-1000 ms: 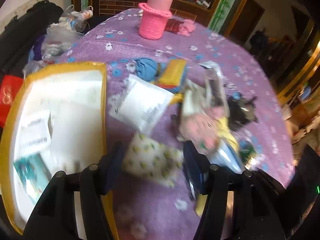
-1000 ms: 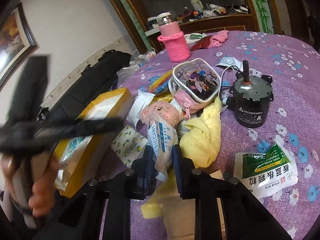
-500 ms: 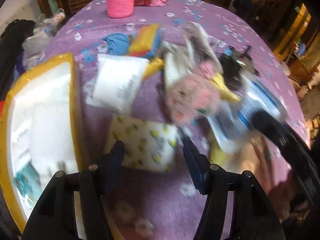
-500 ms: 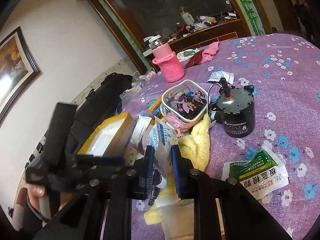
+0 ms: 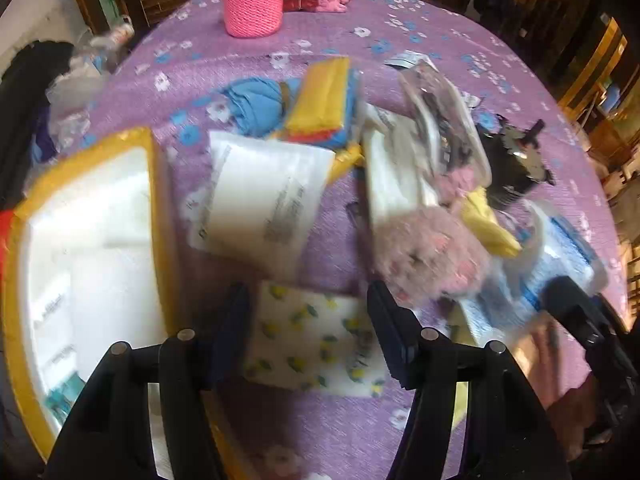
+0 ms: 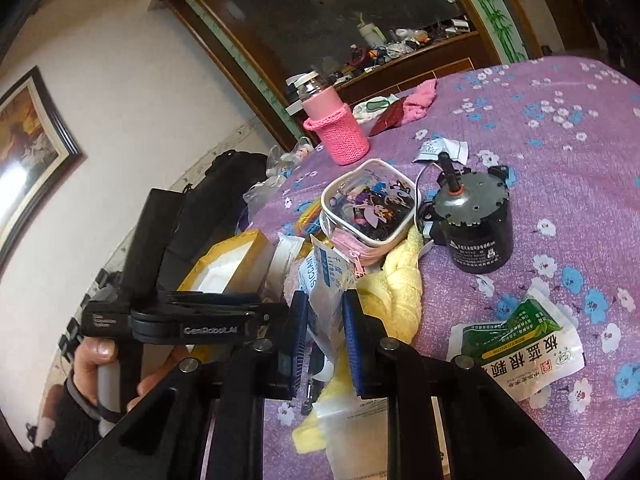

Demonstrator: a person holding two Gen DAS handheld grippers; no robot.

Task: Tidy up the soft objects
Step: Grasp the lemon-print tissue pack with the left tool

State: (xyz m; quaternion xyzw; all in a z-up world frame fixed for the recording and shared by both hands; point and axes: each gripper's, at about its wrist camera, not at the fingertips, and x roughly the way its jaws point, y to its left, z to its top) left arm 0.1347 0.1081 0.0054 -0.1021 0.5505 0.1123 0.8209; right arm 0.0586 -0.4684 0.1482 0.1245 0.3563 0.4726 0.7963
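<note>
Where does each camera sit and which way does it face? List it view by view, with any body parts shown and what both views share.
Left wrist: on the left gripper, looking steeply down at the lemon-print packet between open jaws; no body clearly shown.
Right wrist: on the right gripper, facing across the table, shut on the desiccant packet; a hand shows.
Shared: yellow box, pink knitted sleeve.

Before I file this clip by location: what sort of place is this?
Most likely a lived-in home room: a table under a purple floral cloth, a framed picture on the wall, and a cluttered wooden cabinet behind.
</note>
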